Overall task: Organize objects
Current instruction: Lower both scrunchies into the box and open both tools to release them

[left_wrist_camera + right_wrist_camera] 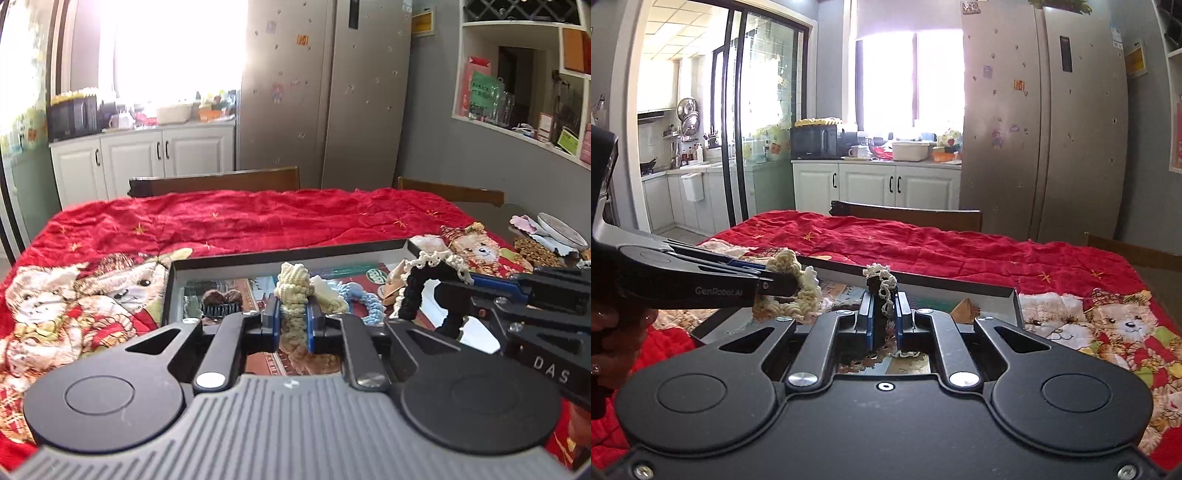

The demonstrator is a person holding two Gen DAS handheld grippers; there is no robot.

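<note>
A shallow dark-rimmed tray (291,254) lies on the red bear-print cloth. My left gripper (293,317) is shut on a cream knitted scrunchie (293,284) held over the tray; it also shows in the right wrist view (798,291). My right gripper (884,314) is shut on a black scrunchie with cream lace trim (882,288), also seen from the left wrist view (417,288), over the tray's right part. In the tray lie a blue knitted scrunchie (360,295) and a brown pom-pom hair claw (221,301).
The red cloth (258,218) covers the table. Wooden chair backs (214,182) stand at its far side. A white dish (561,229) and small trinkets sit at the table's right edge. A fridge (1045,122) and white cabinets stand behind.
</note>
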